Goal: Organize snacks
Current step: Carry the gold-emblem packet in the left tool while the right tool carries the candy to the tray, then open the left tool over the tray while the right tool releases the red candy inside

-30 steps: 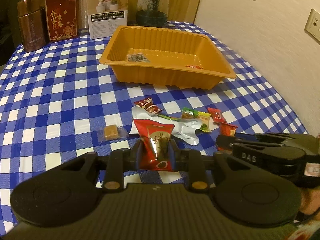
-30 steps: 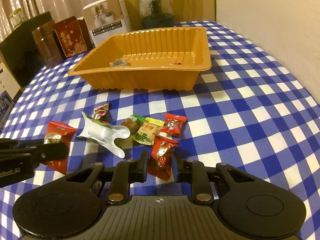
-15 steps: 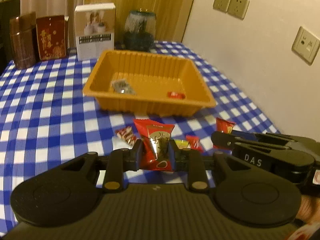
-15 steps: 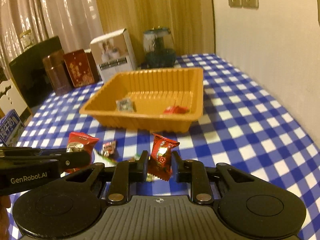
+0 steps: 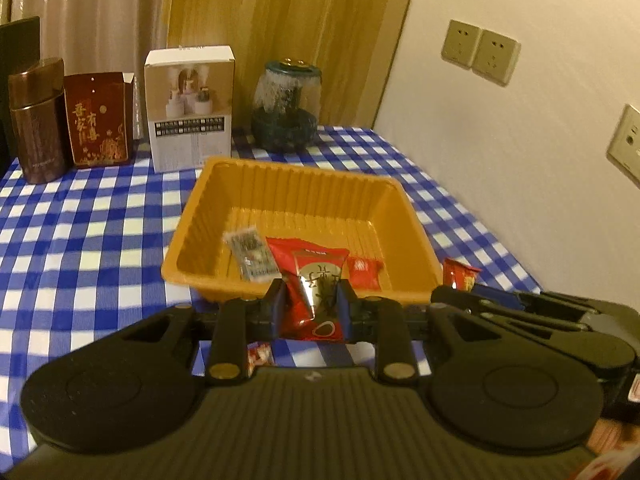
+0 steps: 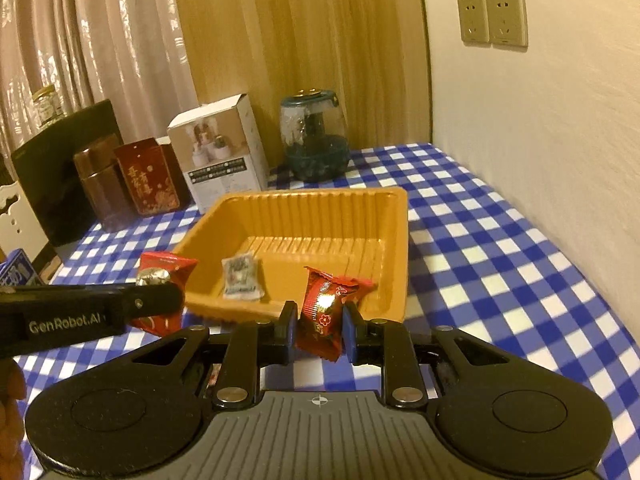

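Note:
My left gripper (image 5: 311, 304) is shut on a large red snack packet (image 5: 316, 280), held in the air just short of the near wall of the orange tray (image 5: 188, 236). In the tray lie a grey packet (image 5: 250, 254) and a small red packet (image 5: 362, 272). My right gripper (image 6: 319, 320) is shut on a small red candy packet (image 6: 322, 308), also raised in front of the orange tray (image 6: 320, 208). The left gripper (image 6: 172, 300) shows at the left of the right wrist view with its red packet (image 6: 168, 266).
A blue and white checked cloth (image 5: 80, 240) covers the table. Behind the tray stand a brown tin (image 5: 38, 124), a red box (image 5: 100, 120), a white box (image 5: 190, 108) and a glass jar (image 5: 286, 108). A wall with sockets (image 6: 492, 18) runs along the right. One candy (image 5: 260, 354) lies below my left gripper.
Both grippers have risen from the cloth with their packets and come closer to the tray. The loose candies on the cloth have mostly dropped out of view.

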### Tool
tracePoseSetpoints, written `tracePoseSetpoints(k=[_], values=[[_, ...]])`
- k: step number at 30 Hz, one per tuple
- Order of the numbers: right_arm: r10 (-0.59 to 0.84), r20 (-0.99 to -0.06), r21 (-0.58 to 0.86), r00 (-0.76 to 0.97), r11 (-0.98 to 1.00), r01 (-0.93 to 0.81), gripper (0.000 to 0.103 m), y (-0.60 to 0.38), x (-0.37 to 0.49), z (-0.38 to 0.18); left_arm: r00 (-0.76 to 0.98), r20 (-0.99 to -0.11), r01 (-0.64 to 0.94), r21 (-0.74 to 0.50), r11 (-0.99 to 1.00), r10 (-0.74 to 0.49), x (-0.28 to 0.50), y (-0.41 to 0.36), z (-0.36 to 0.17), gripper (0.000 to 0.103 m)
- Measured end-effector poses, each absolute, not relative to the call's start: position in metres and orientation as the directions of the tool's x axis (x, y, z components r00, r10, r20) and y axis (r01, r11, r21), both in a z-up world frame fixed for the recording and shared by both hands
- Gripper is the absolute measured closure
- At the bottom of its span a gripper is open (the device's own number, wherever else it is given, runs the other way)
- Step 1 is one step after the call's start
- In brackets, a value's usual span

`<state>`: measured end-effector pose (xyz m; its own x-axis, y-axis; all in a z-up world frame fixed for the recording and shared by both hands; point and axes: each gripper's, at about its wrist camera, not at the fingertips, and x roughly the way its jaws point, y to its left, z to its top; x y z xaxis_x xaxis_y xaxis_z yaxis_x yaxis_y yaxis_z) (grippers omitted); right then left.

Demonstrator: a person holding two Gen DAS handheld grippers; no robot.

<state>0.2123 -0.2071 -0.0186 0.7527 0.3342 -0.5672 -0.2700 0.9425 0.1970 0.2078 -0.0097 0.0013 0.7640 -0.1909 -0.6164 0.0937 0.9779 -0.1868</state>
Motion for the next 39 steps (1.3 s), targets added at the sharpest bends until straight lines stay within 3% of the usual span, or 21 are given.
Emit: tracePoseSetpoints(k=[18,39], values=[[0.340,-0.561,0.203,0.755,0.940,-0.273,0.079,-0.197,0.285,-0.029,0.785,-0.596,0.091,-0.165,0.982,-0.172,0.278,-0.007,-0.001,0.079],[0.331,-0.590,0.210,0.736,0.944,-0.256,0.079,-0.195,0.320,-0.050,0.754,-0.629,0.089,-0.187,0.978,-0.188,0.320,-0.009,-0.040,0.078]])
